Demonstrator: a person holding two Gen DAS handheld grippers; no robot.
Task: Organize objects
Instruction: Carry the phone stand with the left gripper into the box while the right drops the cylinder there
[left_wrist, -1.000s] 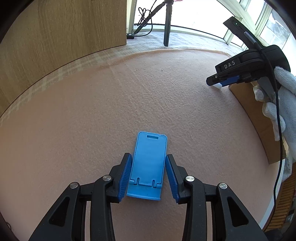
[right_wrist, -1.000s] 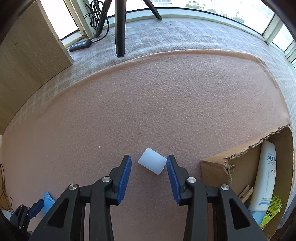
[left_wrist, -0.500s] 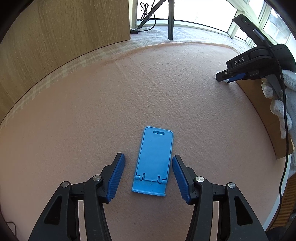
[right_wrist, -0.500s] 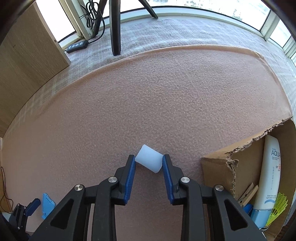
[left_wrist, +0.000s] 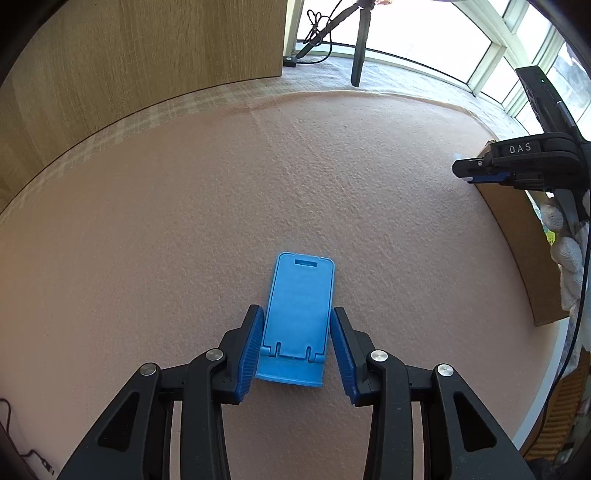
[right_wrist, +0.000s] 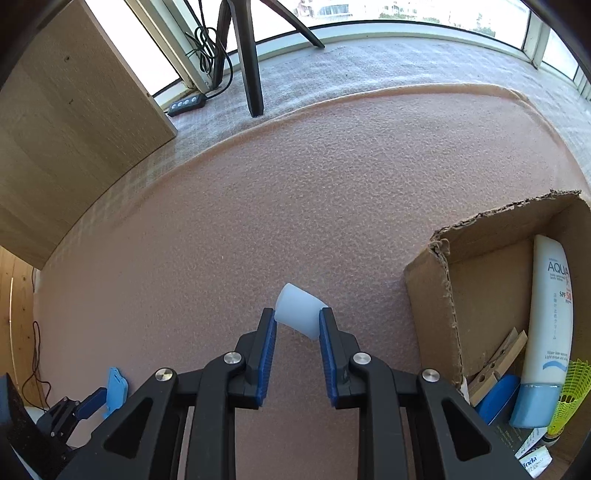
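A blue phone stand (left_wrist: 299, 306) lies flat on the pink mat (left_wrist: 184, 221). My left gripper (left_wrist: 297, 310) points down over it, its jaws closing, with the blue pads against the stand's two long edges. In the right wrist view, my right gripper (right_wrist: 297, 317) is shut on a small white tapered cap (right_wrist: 295, 306); its jaws are still closing and the cap sits tilted between the pad tips, a little above the mat. In the left wrist view, the right gripper (left_wrist: 465, 173) hangs by the near corner of the cardboard box (left_wrist: 517, 240), held by a white-gloved hand (left_wrist: 569, 266).
The open cardboard box (right_wrist: 443, 258) stands right of the cap and holds a sunscreen tube (right_wrist: 550, 314), a wooden clothespin (right_wrist: 495, 362) and a green shuttlecock (right_wrist: 569, 398). A wooden panel (left_wrist: 110, 74) borders the mat at the left. A tripod leg (right_wrist: 247, 55) and a power strip (right_wrist: 186, 105) lie beyond it.
The left jaws spread apart, then came back in against the stand. The right jaws closed on the white cap, which moved up off the mat and toward the box.
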